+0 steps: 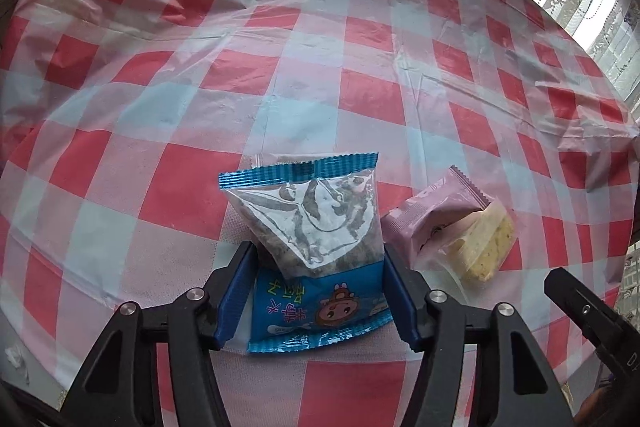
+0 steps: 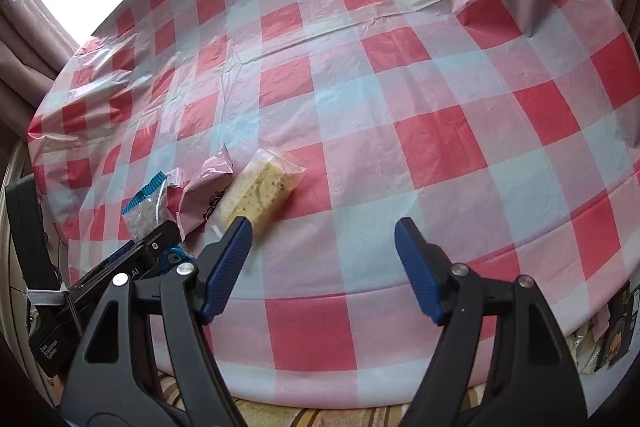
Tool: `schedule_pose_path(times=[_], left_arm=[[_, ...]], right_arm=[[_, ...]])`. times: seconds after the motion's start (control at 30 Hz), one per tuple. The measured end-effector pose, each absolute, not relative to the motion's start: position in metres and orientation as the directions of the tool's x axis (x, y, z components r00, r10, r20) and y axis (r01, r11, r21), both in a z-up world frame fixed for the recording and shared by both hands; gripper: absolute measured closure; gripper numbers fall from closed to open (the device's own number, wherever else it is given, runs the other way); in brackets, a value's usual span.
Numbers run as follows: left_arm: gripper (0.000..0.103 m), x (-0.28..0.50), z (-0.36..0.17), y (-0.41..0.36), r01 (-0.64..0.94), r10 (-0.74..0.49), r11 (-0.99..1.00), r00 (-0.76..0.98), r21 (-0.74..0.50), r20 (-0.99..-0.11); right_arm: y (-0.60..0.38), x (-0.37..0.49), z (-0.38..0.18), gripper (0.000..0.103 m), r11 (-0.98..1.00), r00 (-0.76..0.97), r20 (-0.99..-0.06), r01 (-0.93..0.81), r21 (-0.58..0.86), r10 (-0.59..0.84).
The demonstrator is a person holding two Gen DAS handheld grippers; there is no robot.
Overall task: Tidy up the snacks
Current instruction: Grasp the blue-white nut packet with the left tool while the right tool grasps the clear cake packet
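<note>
Left gripper point(image 1: 316, 267) around blue packet point(image 1: 316, 251)

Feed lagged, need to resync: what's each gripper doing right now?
Left gripper: shut on the blue packet.
Right gripper: open, holding nothing, above the table.

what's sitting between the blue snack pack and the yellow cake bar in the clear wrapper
A pink snack packet lies between the blue snack pack and the yellow cake bar, overlapping the bar's wrapper. The left wrist view shows this best; the right wrist view shows the same order.
</note>
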State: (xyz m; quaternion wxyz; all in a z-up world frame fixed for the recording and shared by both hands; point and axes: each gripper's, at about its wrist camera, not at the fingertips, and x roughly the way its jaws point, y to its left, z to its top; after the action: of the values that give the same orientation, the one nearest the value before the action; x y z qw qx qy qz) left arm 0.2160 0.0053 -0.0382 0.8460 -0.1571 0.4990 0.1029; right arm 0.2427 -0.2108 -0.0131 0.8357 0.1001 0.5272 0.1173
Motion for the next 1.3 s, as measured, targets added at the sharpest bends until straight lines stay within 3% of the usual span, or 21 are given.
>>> schedule_pose_path(times=[0.23, 0.6, 0.97, 1.07, 1.2, 1.3], left_arm=[[0.051, 0.203, -0.035, 0.02, -0.362, -0.007, 0.903, 0.524, -0.23, -0.852], [0.051, 0.192, -0.033, 0.035, -0.411, -0.014, 0.861, 0.569, -0.3, -0.822], [0.051, 0.191, -0.032, 0.036, -0.406, -0.018, 0.861, 0.578, -0.307, -0.816], [0.051, 0.191, -0.032, 0.036, -0.404, -0.02, 0.861, 0.579, -0.308, -0.815], [0.051, 0.191, -0.031, 0.034, -0.395, -0.023, 0.865, 0.584, -0.309, -0.811], [0.051, 0.191, -0.03, 0.033, -0.386, -0.027, 0.869, 0.588, -0.31, -0.808]], right_arm=[[-0.179, 0.257, -0.022, 0.027, 0.959, 0.399, -0.872, -0.107, 0.261, 0.282], [-0.153, 0.278, -0.035, 0.027, 0.971, 0.385, -0.892, -0.109, 0.211, 0.237], [-0.163, 0.269, -0.038, 0.027, 0.983, 0.395, -0.909, -0.17, 0.071, 0.134], [-0.168, 0.271, -0.038, 0.034, 0.984, 0.41, -0.904, -0.173, 0.054, 0.121], [-0.166, 0.275, -0.039, 0.036, 0.978, 0.44, -0.892, -0.209, 0.011, 0.104], [-0.166, 0.274, -0.036, 0.054, 0.975, 0.452, -0.885, -0.222, 0.014, 0.115]])
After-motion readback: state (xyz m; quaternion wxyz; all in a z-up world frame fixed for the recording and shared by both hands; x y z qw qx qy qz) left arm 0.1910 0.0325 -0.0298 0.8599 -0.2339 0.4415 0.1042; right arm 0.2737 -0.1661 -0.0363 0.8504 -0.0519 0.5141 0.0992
